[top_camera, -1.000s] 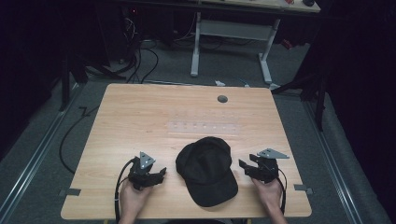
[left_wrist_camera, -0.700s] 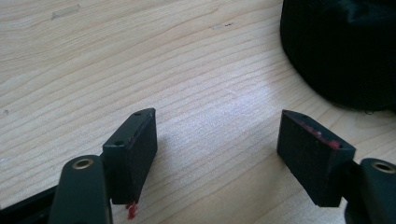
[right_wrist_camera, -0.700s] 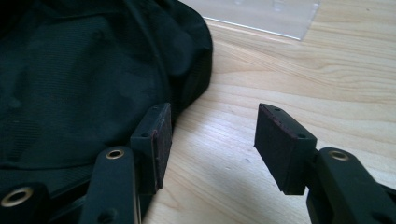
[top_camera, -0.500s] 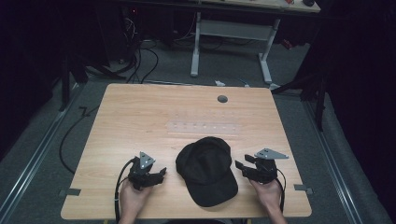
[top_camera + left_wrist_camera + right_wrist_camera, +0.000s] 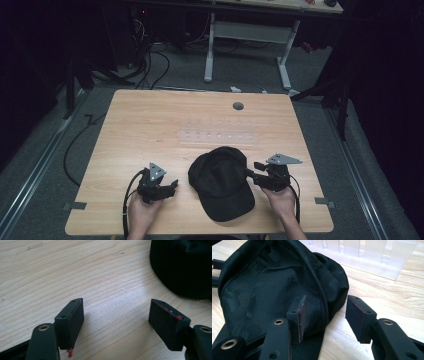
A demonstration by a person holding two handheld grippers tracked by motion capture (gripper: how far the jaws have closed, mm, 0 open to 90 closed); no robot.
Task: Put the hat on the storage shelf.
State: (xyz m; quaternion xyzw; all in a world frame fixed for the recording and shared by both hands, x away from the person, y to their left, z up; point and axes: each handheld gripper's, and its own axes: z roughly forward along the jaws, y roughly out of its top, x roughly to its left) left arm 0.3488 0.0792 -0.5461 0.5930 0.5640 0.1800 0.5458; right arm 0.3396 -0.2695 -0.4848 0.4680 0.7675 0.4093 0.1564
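A black cap [image 5: 222, 182] lies on the wooden table [image 5: 150, 115] near the front edge, brim toward me. My right gripper [image 5: 252, 172] is at its right side. In the right gripper view one jaw sits inside the cap [image 5: 262, 285] against the lining and the other stands outside, so the rim passes between them. The right gripper [image 5: 325, 315] has just been closing, and a gap still shows beside the outer pad. My left gripper [image 5: 172, 185] rests on the table left of the cap, open, with bare wood between its jaws [image 5: 116, 320]. The cap's edge [image 5: 182, 265] shows beyond it.
A clear plastic rack [image 5: 217, 136] lies flat just behind the cap and shows close up [image 5: 362, 252] in the right gripper view. A round cable hole [image 5: 238, 106] sits near the table's far edge. Cables trail from both grippers over the front edge.
My right gripper has moved left to the cap's rim and its jaws have narrowed around it. The left gripper and the cap have stayed where they were.
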